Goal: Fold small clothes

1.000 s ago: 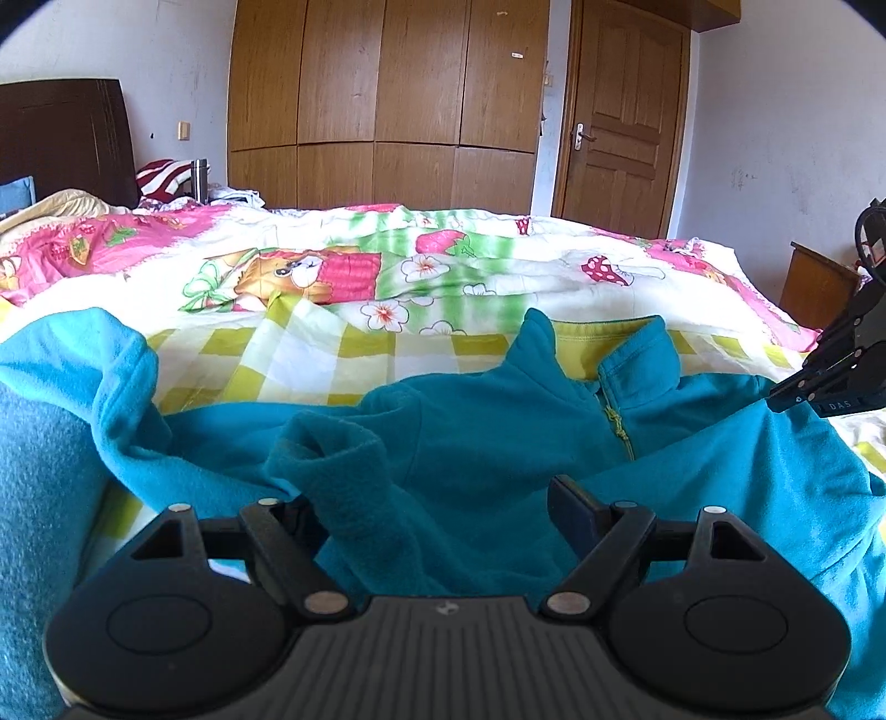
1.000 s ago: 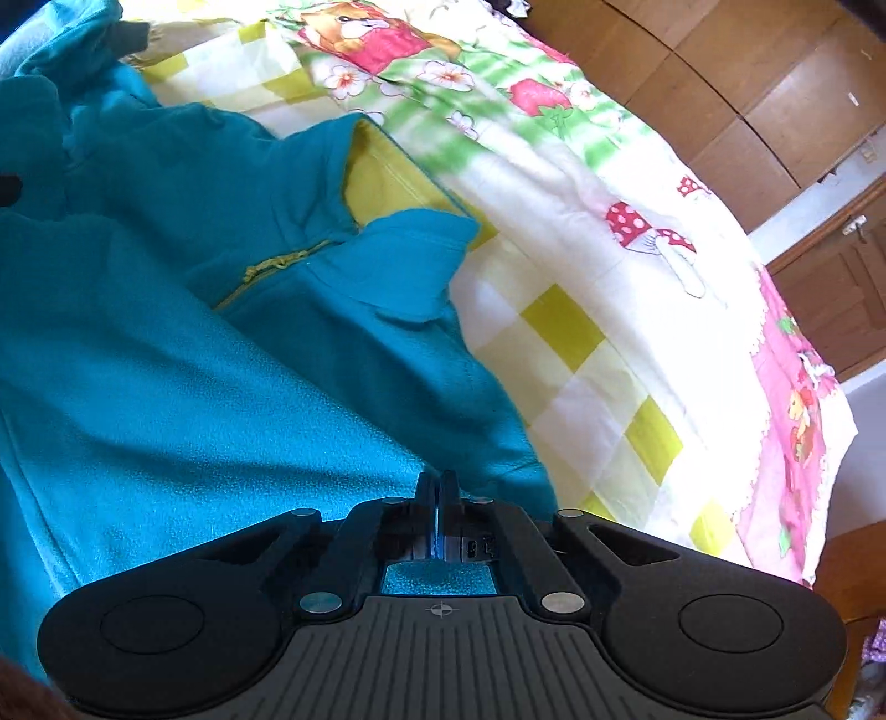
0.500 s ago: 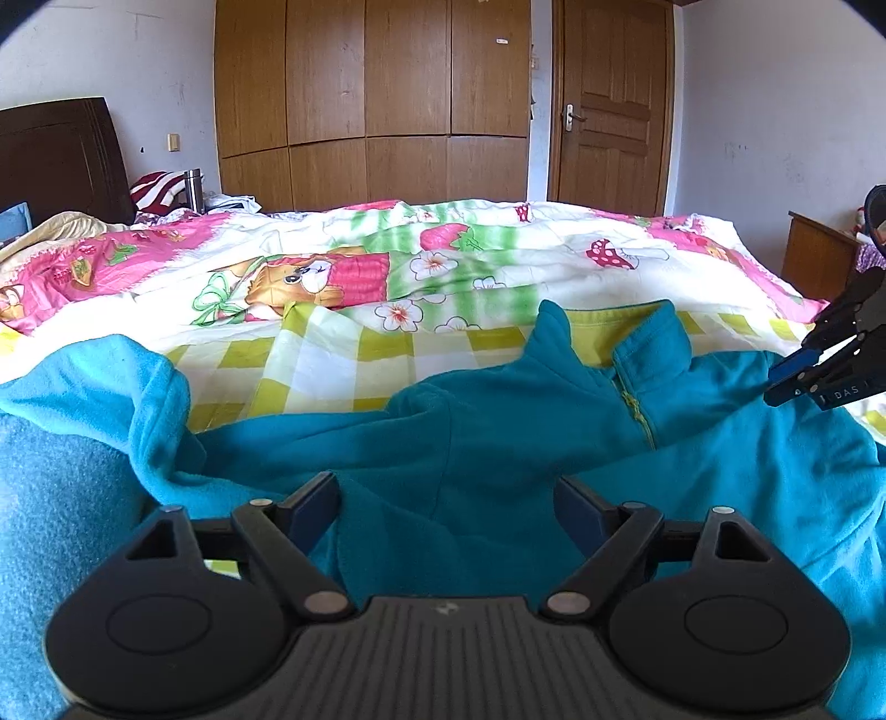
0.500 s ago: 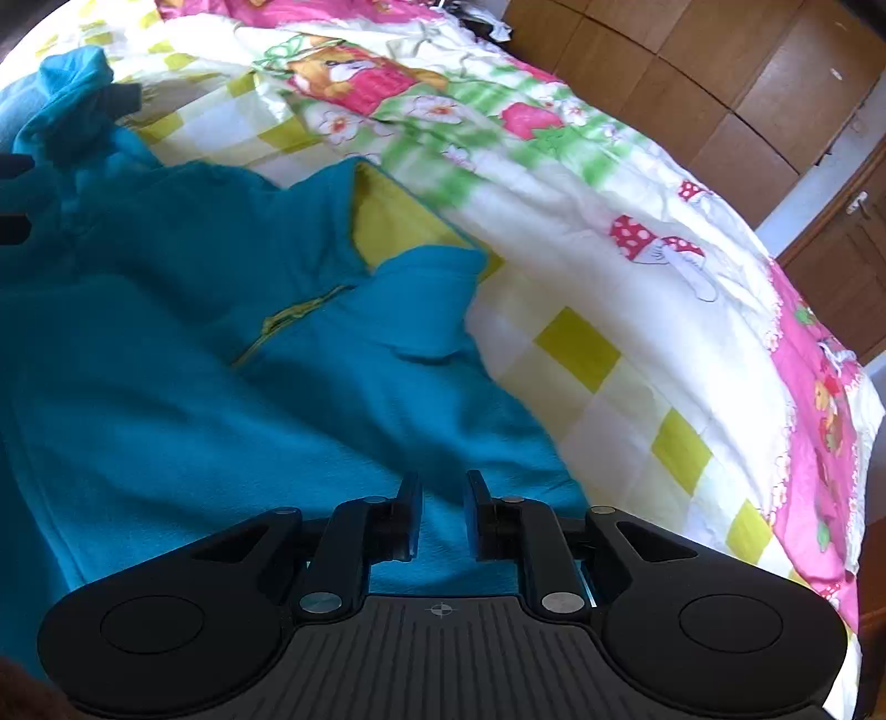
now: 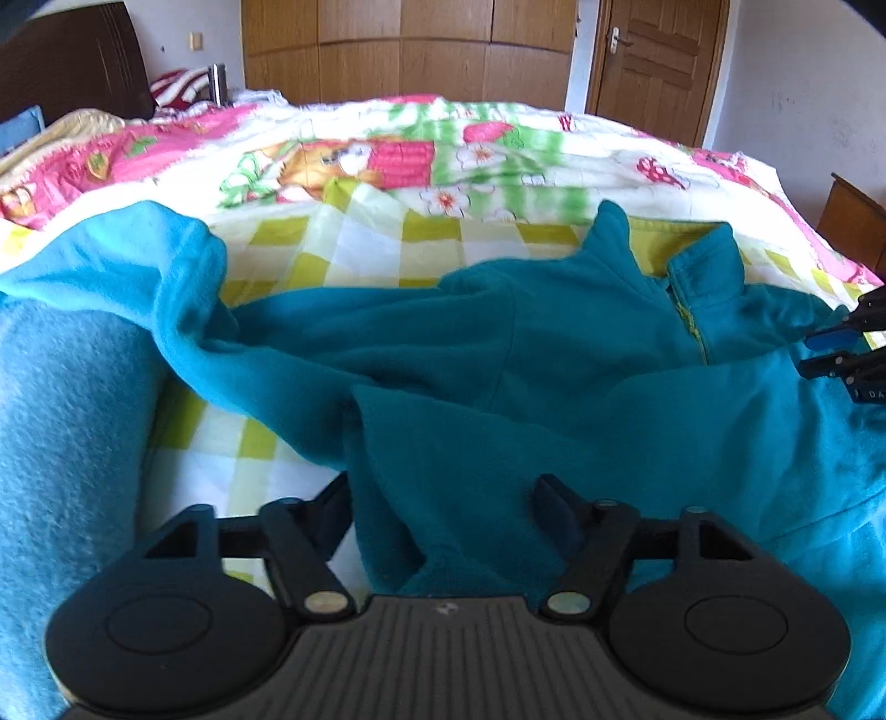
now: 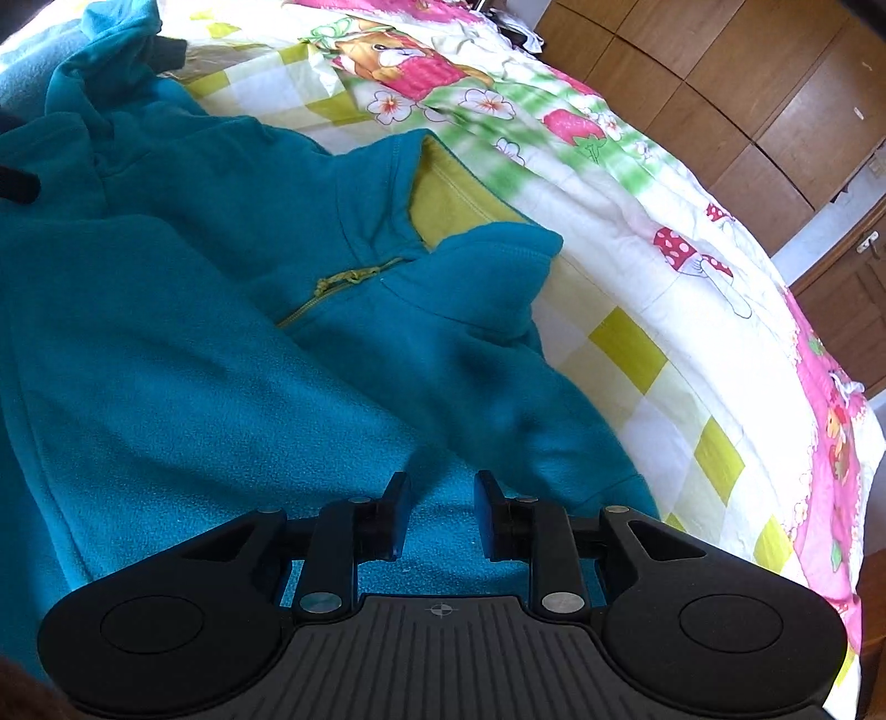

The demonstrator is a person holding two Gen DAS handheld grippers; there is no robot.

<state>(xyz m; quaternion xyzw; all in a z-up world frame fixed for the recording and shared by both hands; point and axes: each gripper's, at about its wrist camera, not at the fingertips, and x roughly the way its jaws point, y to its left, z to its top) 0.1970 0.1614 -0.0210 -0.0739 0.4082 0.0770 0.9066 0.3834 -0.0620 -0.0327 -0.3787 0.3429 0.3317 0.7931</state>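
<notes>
A teal fleece jacket (image 5: 554,360) lies on the bed, its collar (image 5: 686,232) open on a yellow-green lining. One sleeve (image 5: 166,266) trails to the left. My left gripper (image 5: 443,495) is low over the jacket's near part. Its jaws are closing with a raised fold of fleece between them, and the pads are not clearly pressing. My right gripper (image 6: 441,509) hovers over the jacket (image 6: 166,332) below the collar (image 6: 454,199). Its jaws are opening, with only flat fleece beneath the gap. The right gripper (image 5: 830,349) also shows at the left wrist view's right edge.
The bed carries a bright cartoon quilt (image 5: 387,166) with yellow checks. A light blue blanket (image 5: 55,443) rises at the near left. Behind stand a dark headboard (image 5: 72,61), a wooden wardrobe (image 5: 415,50) and a door (image 5: 659,61). A wooden nightstand (image 5: 853,216) is at the right.
My left gripper tipped down toward the jacket and its jaws narrowed around a fold. The right jaws, shut a second ago, have parted, and that gripper sank closer to the fleece.
</notes>
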